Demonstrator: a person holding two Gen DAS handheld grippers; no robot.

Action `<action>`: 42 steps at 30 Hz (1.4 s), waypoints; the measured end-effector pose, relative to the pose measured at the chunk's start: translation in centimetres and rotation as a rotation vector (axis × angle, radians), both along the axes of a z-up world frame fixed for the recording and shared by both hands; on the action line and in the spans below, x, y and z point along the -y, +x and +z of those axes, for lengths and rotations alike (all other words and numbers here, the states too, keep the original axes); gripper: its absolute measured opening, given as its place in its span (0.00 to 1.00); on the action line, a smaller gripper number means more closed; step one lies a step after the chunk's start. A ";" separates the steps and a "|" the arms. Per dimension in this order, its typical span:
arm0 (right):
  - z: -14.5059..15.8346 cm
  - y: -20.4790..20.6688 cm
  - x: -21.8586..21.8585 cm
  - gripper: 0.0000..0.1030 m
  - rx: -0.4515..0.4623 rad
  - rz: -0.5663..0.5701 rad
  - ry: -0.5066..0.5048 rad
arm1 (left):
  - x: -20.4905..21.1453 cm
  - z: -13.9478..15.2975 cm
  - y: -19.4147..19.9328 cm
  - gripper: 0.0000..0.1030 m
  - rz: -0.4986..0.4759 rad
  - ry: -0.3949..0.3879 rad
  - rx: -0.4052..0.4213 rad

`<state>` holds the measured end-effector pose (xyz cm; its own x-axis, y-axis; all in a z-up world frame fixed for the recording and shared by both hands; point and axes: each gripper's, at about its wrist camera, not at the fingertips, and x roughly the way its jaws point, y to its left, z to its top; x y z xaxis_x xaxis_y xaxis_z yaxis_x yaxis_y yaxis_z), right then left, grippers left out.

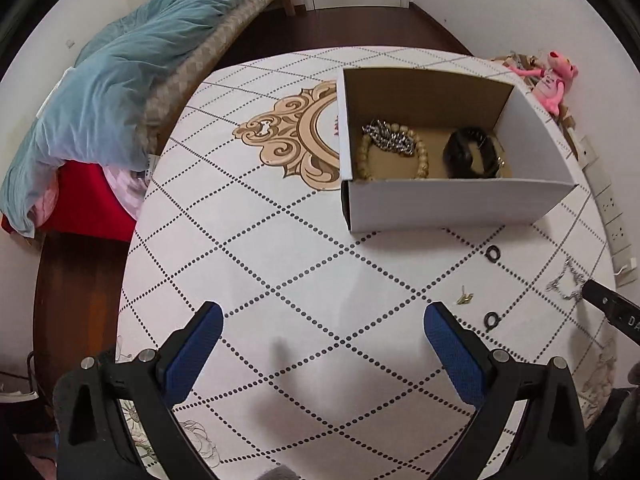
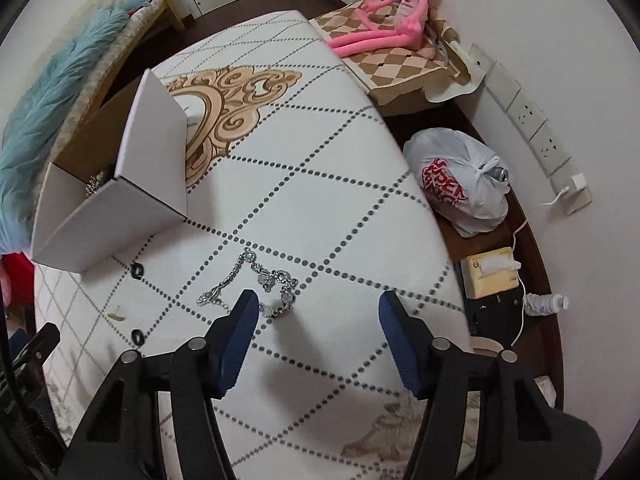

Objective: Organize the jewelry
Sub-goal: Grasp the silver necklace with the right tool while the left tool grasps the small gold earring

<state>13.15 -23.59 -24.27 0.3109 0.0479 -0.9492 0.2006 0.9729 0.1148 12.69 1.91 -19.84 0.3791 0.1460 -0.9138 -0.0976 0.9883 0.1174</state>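
An open white cardboard box [image 1: 448, 204] stands on the table and holds a beige bead bracelet [image 1: 422, 158], a silver chain [image 1: 386, 138] and a black watch band [image 1: 468, 152]. The box also shows in the right wrist view [image 2: 108, 216]. A silver chain bracelet [image 2: 256, 284] lies on the cloth just ahead of my open right gripper [image 2: 316, 312], touching its left finger tip. Two black rings [image 1: 493, 254] [image 1: 492, 320] and a small gold earring [image 1: 465, 299] lie loose on the cloth. My left gripper [image 1: 324, 320] is open and empty over bare cloth.
The round table [image 1: 260, 240] has a white cloth with dotted diamonds. A bed with a blue quilt [image 1: 132, 68] is to the left. A pink plush toy [image 2: 392, 12], a white plastic bag [image 2: 460, 188] and wall sockets [image 2: 532, 128] are to the right.
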 end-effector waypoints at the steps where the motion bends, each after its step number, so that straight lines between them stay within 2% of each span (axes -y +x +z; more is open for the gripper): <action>1: -0.2 0.1 -0.2 0.57 0.008 0.009 -0.021 | 0.0 -0.2 0.0 1.00 0.000 0.005 -0.002; 3: -0.4 0.1 -1.1 0.54 0.031 0.043 -0.077 | 0.1 -0.4 0.0 1.00 -0.005 0.012 -0.006; 4: -0.5 0.0 -1.7 0.48 0.053 0.066 -0.102 | 0.1 -0.5 0.0 1.00 -0.007 0.013 -0.007; 5: -0.3 -0.2 -1.9 0.33 0.068 0.076 -0.097 | 0.1 -0.7 0.0 1.00 -0.009 0.013 -0.011; 6: -0.4 -0.2 -2.2 0.13 0.065 0.078 -0.129 | 0.1 -0.9 0.0 1.00 -0.012 0.010 -0.015; 7: -0.5 -0.3 -2.4 0.05 0.071 0.086 -0.144 | 0.1 -1.0 0.0 1.00 -0.013 0.008 -0.019; 9: -0.6 -0.6 -2.5 0.03 0.080 0.085 -0.123 | 0.3 -1.5 -0.1 1.00 -0.018 -0.007 -0.029; 12: -0.3 -1.2 -2.2 0.02 0.082 0.077 -0.077 | 0.7 -1.9 -0.1 0.99 -0.031 -0.071 -0.037; 18: 1.8 -3.0 -1.5 0.02 0.123 0.051 -0.018 | 2.8 -2.6 0.2 0.99 -0.081 -0.184 -0.022; 22: 1.7 -3.6 -1.1 0.02 0.111 0.040 -0.017 | 4.7 -2.7 0.7 0.92 -0.130 -0.186 -0.008; 24: 1.3 -3.5 -0.7 0.02 0.100 0.030 -0.015 | 5.7 -2.9 0.9 0.75 -0.157 -0.173 -0.006; 25: 1.3 -3.5 -0.6 0.02 0.098 0.026 -0.016 | 6.2 -3.2 1.0 0.70 -0.170 -0.168 -0.013; 27: 1.2 -3.5 -0.3 0.02 0.094 0.020 -0.015 | 6.9 -3.5 1.2 0.45 -0.190 -0.168 -0.018; 28: 1.2 -3.5 -0.2 0.02 0.093 0.019 -0.015 | 7.0 -3.5 1.4 0.43 -0.196 -0.150 -0.006; 30: 1.3 -3.4 -0.2 0.02 0.095 0.021 -0.019 | 7.2 -3.4 1.4 0.20 -0.214 -0.149 0.006; 31: 1.4 -3.4 -0.2 0.02 0.097 0.024 -0.021 | 7.3 -3.4 1.5 0.13 -0.220 -0.154 0.011; 32: 1.4 -3.4 -0.3 0.02 0.099 0.026 -0.022 | 7.2 -3.4 1.7 0.09 -0.224 -0.158 0.011; 35: 1.8 -3.4 -0.4 0.02 0.108 0.028 -0.014 | 7.2 -3.4 1.8 0.06 -0.226 -0.175 0.013; 42: 5.0 -3.6 -0.9 0.02 0.171 0.040 0.049 | 5.8 -1.7 1.3 0.06 -0.218 -0.219 0.041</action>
<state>9.59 -22.71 -19.29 0.4648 0.1084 -0.8787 0.1356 0.9721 0.1917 13.94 -3.93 -21.53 0.4167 -0.1416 -0.8980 0.1197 0.9877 -0.1002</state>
